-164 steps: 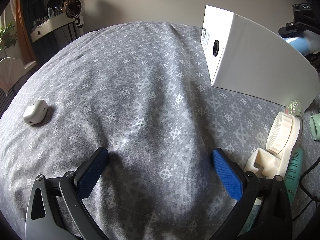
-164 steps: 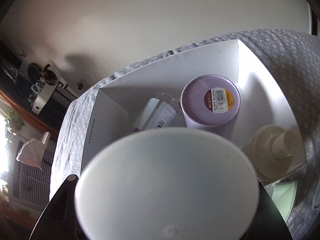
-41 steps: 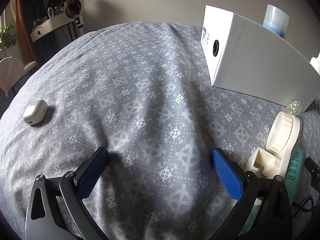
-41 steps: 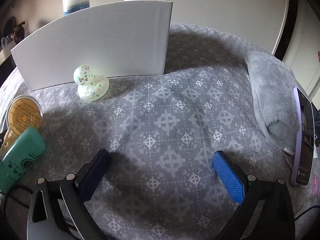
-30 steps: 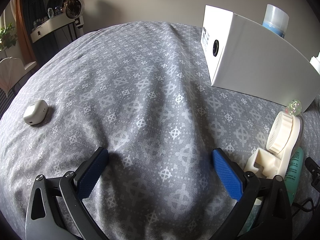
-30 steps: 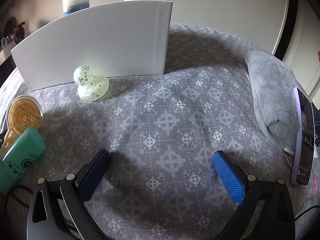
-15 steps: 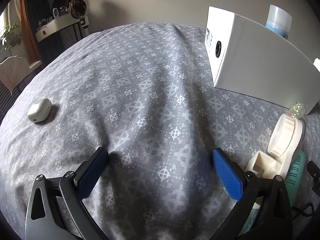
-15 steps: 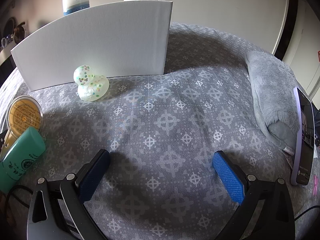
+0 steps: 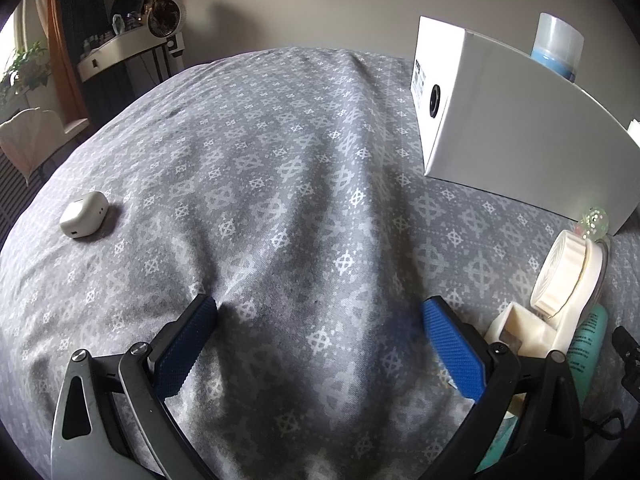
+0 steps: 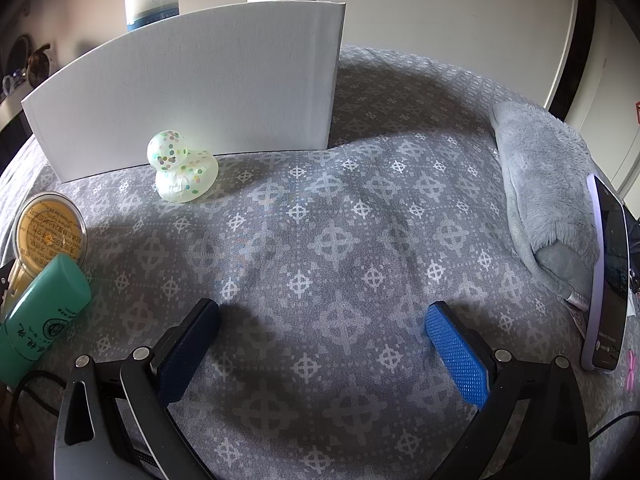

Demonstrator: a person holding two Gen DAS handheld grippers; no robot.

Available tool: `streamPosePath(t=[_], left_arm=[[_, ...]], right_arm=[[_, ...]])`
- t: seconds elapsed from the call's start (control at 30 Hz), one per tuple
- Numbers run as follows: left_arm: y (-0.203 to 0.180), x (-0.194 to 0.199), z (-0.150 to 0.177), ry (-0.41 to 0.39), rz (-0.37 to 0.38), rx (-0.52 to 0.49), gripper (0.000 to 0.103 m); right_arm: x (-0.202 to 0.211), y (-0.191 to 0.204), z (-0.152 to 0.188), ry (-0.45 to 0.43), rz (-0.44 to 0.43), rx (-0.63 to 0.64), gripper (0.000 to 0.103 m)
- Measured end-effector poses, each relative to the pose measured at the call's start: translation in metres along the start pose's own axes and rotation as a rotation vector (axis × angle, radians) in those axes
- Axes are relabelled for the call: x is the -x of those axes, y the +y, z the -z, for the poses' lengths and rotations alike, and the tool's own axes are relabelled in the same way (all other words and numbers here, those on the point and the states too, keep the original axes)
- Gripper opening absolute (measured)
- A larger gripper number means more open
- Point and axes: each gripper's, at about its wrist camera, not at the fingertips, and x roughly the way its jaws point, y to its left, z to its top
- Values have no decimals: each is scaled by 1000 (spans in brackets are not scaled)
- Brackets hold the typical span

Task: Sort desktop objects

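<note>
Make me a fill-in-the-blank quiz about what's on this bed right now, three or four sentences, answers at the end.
1. The speckled duck sits right in front of the white ____.
2. The left claw and the right claw are both ____.
3. The tube lying beside the yellow-lidded jar is ____ in colour.
4. The phone lies next to a grey ____.

Missing words: box; open; green; slipper

The grey cloth (image 9: 288, 184) lies bare in front of both tools, with only a small white case (image 9: 83, 214) far left, while the white box (image 10: 192, 92), duck (image 10: 182, 173), green tube (image 10: 38, 320) and phone (image 10: 610, 276) block the sides.
</note>
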Motion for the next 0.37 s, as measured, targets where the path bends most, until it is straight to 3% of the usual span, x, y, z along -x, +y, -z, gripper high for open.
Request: streamPosePath(t=[0.37], left_arm=[[-1, -1, 1, 4, -8, 10, 103]], right_arm=[[0, 1, 0, 1, 1, 0, 103]])
